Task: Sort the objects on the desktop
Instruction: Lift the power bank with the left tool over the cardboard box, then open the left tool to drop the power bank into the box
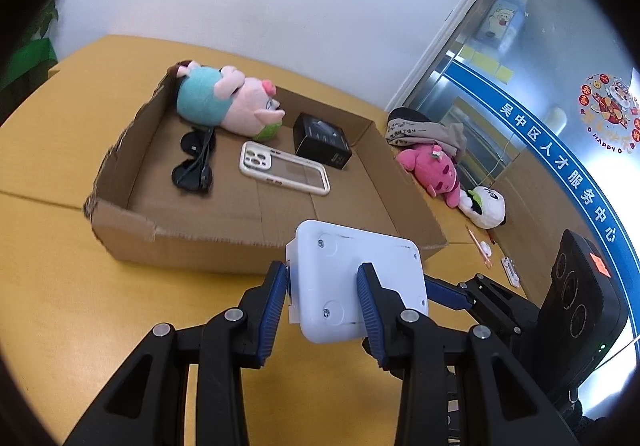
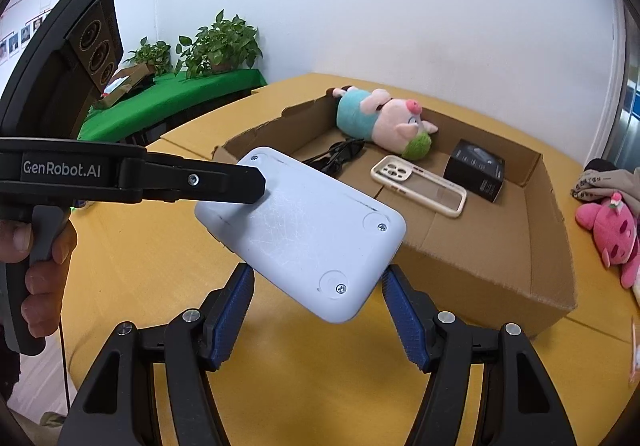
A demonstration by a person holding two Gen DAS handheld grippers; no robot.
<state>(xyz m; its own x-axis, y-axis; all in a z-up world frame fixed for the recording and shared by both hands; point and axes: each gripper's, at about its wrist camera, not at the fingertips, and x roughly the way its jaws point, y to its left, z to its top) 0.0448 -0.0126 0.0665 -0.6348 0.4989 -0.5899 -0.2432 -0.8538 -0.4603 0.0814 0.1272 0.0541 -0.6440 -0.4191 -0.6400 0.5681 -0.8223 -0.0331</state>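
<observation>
The white plastic box (image 1: 356, 282) is carried above the yellow table (image 1: 80, 286), its underside with screws turned to the cameras, just before the near wall of the cardboard tray (image 1: 132, 238). My judgement is that two grippers are used because the box is wide and smooth, so one grip alone could let it swing.

The left gripper (image 1: 322, 300) pinches one edge of the box: one blue pad lies on its side face and the other on its underside. In the right wrist view its black finger reaches in from 9 o'clock and covers a corner of the box (image 2: 300, 230).

The right gripper (image 2: 318, 310) stands at 6 o'clock under the box, with its jaws spread wide around the lower end. The pads seem to meet the two edges, but I cannot tell this surely.

Both grippers point downward and forward to the tray. A hand (image 2: 36, 266) wraps the grip of the left tool at 8 o'clock.

Inside the tray, at 12 o'clock, lie a pig plush (image 1: 232, 104), black sunglasses (image 1: 194, 162), a phone case (image 1: 284, 168) and a small black box (image 1: 322, 140), so the white box probably goes there too. A pink plush (image 1: 434, 170) waits outside at 2 o'clock.
</observation>
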